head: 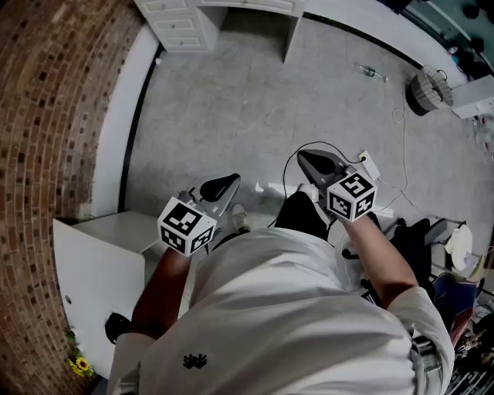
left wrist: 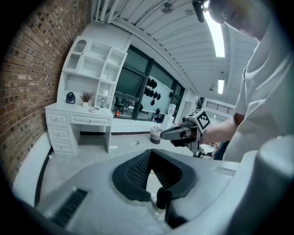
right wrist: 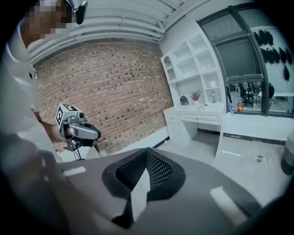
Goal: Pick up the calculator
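Observation:
No calculator shows in any view. In the head view both grippers are held out in front of the person's white shirt, above a grey floor. My left gripper points ahead and slightly down, and its dark jaws meet at the tips with nothing between them. My right gripper is held at the same height a little to the right, jaws closed and empty. Each gripper appears in the other's view: the right gripper and the left gripper.
A white desk with drawers and a shelf unit stand against the far wall. A white cabinet sits by the brick wall at left. A round basket, floor cables and clutter lie to the right.

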